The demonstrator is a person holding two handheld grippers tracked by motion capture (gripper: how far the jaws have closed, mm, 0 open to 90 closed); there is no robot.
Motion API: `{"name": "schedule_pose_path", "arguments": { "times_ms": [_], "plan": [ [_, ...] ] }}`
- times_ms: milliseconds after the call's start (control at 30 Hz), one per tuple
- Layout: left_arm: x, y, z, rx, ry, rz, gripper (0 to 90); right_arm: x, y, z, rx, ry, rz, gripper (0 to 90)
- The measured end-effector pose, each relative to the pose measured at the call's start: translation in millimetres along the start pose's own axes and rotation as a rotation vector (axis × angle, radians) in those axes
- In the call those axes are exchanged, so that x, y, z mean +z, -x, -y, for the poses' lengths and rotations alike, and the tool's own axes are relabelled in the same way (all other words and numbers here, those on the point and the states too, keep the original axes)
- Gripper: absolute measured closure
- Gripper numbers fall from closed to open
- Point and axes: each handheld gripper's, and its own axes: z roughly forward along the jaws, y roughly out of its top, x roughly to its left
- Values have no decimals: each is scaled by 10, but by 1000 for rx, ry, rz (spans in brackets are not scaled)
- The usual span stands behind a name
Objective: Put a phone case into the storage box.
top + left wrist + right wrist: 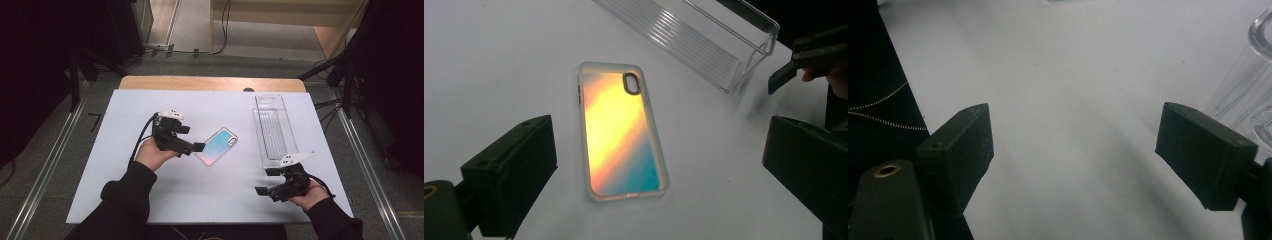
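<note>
Lying flat mid-bench (150, 200), the iridescent phone case (216, 145) sits just ahead of the left gripper (199, 147), its fingers spread wide and empty. The right gripper (265, 181), likewise wide and empty, hovers beside the clear plastic tray (274, 130).

I wear black long sleeves (125, 192) with ribbed cuffs that end at the wrists, and each hand carries one set of matte black tongs built from blocky, angular parts. The left tongs (192, 145) have a small white fitting with dark dots on top and a black cable (142, 135) looping from the rear; the right tongs (264, 181) carry a pale grey three-cornered plate (298, 158) and a black cable of their own. Seen close, each jaw ends in a thick rectangular black pad, and a brass-coloured ring (887, 171) sits in the body behind the near jaw.
</note>
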Motion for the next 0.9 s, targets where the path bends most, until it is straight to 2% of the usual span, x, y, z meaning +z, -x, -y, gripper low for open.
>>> {"name": "schedule_pose_path", "arguments": {
  "times_ms": [500,900],
  "plan": [
    [306,-24,-138,11,-5,15,38,8,3,1,-2,-3,0,136],
    [553,-36,-175,9,-28,-20,39,9,3,3,-4,-6,4,136]
  ]
}}
